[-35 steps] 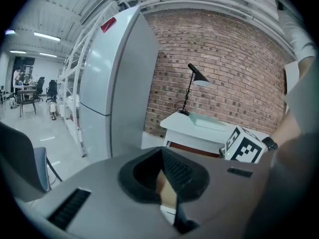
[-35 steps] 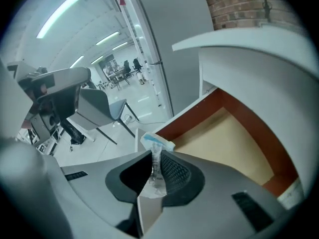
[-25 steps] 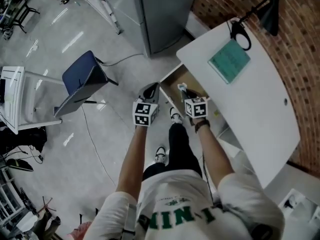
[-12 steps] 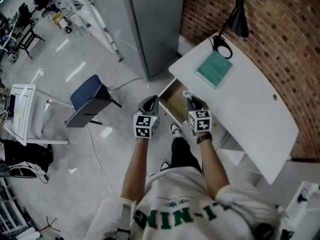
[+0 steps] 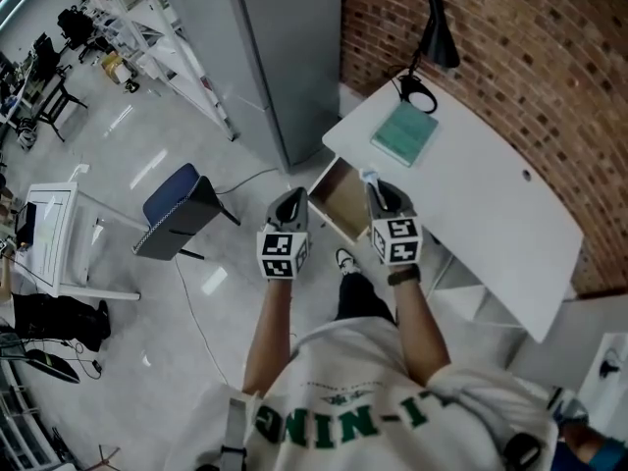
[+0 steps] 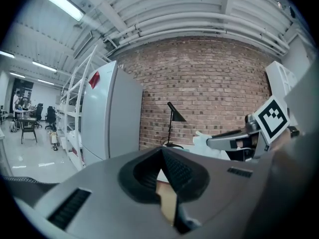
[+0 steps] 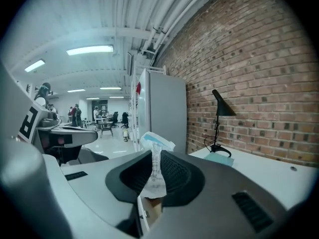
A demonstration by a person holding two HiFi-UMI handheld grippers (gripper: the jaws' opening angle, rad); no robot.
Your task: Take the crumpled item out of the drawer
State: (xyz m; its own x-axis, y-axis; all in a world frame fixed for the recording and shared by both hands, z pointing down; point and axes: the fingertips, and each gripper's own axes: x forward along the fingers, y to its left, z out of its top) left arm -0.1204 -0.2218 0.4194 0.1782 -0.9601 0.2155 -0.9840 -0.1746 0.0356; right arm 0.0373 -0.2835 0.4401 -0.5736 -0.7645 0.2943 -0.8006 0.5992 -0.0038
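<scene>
- Brickwork (image 5: 510, 47) fills the side of the room from 12 round to 3 o'clock of the person.
- Tall grey cabinet (image 5: 285, 47) stands at 12 o'clock, close against that wall.
- White desk (image 5: 471, 204) runs along the wall at 2 o'clock. At its far end are a black lamp (image 5: 432, 32) and a green pad (image 5: 404, 133), the pad just beside the lamp's foot.
- Blue chair (image 5: 182, 209) sits at 10 o'clock, well apart from the desk.
- Wooden drawer (image 5: 339, 196) stands open from the desk's near edge, at 12 o'clock between the two grippers.
- Left gripper (image 5: 291, 197) is at 11 o'clock, just beside the drawer's front. Its jaws are brought together at the tips with nothing between them.
- Right gripper (image 5: 372, 184) is at 1 o'clock over the drawer's desk side, jaws pinched tight on the crumpled item.
- Crumpled item (image 7: 155, 142) is white with a blue streak. It sticks up past the fingertips, lifted clear of the drawer below.
</scene>
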